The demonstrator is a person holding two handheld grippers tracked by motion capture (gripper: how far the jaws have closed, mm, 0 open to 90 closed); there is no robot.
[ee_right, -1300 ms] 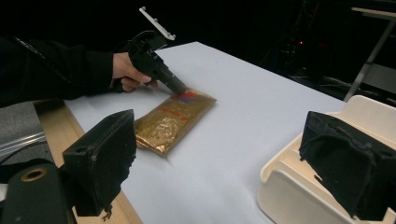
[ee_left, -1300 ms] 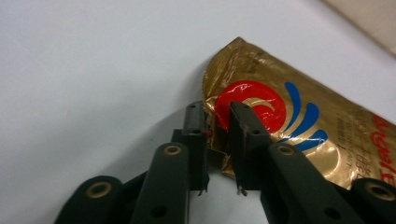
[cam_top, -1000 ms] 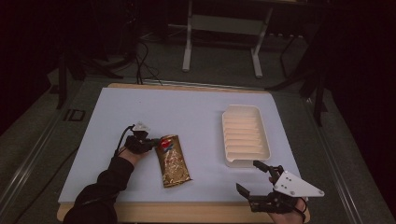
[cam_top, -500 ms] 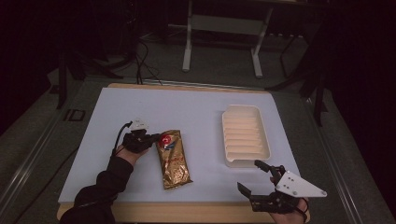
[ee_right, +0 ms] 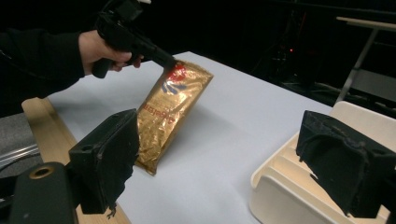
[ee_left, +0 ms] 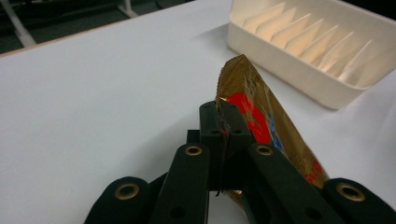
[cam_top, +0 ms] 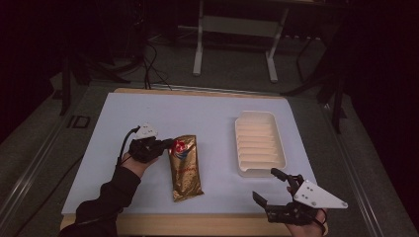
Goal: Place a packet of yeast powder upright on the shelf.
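**Gold snack bag pinched at one corner, far end still on the desk**

Gold snack bag (cam_top: 185,168) sits left of centre on the white desk (cam_top: 207,113). The left gripper (cam_top: 165,144) has its fingers clamped tight on the bag's top edge, right by the red logo. In the left gripper view you can see the crinkled foil seam squeezed between the two black tips, with the bag (ee_left: 268,126) tilting up off the surface. The right gripper view shows it better: the top end is lifted, the bottom end rests on the desk, so the bag (ee_right: 170,112) hangs at a slant.

The right gripper (cam_top: 276,190) is down near the front edge of the desk, fingers spread wide with nothing between them, well apart from the bag.

Other stuff around: a cream ribbed tray (cam_top: 259,143) to the right of the bag, nothing in it, just beyond the right gripper. There's bare white surface between bag and tray, nothing blocking that gap. The wooden strip (cam_top: 197,224) runs along the near edge, and metal frame legs (cam_top: 234,39) stand on the dark floor behind the desk.
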